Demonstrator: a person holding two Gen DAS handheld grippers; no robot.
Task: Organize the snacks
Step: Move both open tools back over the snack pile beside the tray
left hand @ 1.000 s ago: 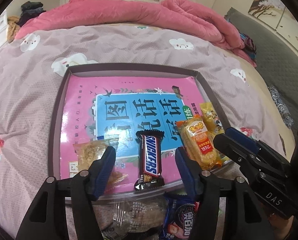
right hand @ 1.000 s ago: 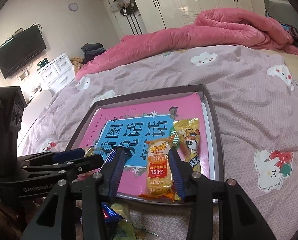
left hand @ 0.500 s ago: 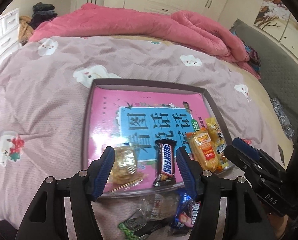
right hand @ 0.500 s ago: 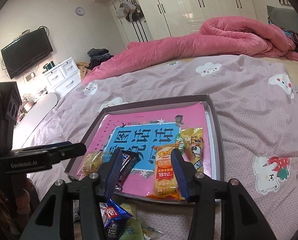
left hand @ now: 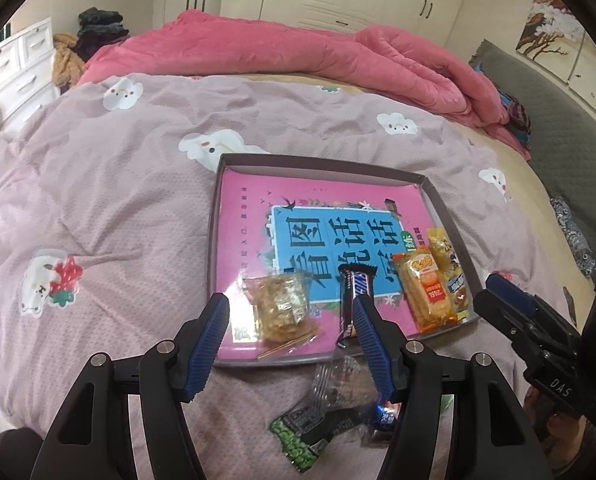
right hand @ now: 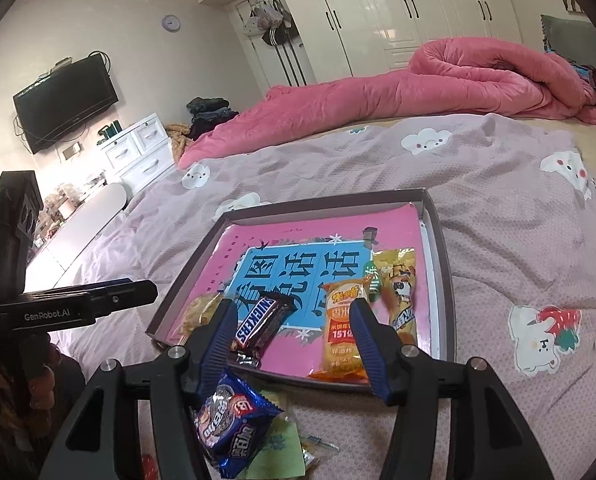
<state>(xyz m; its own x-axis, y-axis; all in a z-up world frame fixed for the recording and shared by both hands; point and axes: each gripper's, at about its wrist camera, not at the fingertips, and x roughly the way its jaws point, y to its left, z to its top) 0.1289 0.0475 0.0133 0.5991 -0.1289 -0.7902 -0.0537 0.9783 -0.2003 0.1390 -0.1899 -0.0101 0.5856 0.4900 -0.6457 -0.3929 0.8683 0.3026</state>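
Observation:
A shallow dark tray [left hand: 442, 204] with a pink and blue liner lies on the bed. Along its near edge lie a clear bag of yellow snacks [left hand: 282, 308], a Snickers bar [left hand: 356, 286] [right hand: 260, 322], an orange rice-cracker pack [left hand: 428, 292] [right hand: 340, 332] and a yellow pack [right hand: 398, 288]. Loose packets lie on the sheet in front of the tray: a blue cookie pack [right hand: 234, 428], a clear wrapper [left hand: 338, 380] and a green pack [left hand: 298, 440]. My left gripper [left hand: 290, 332] is open and empty above the tray's near edge. My right gripper [right hand: 292, 332] is open and empty, also above the near edge.
The bed has a mauve sheet with cloud prints [left hand: 98, 200]. A pink quilt [left hand: 298, 60] is bunched at the far side. White drawers [right hand: 138, 152] and a wall TV [right hand: 66, 100] stand to the left; wardrobes [right hand: 378, 12] stand behind.
Both grippers have drawn back and up from the tray, so the tray looks smaller and more of the loose packets in front of it show. Both stay open and empty.

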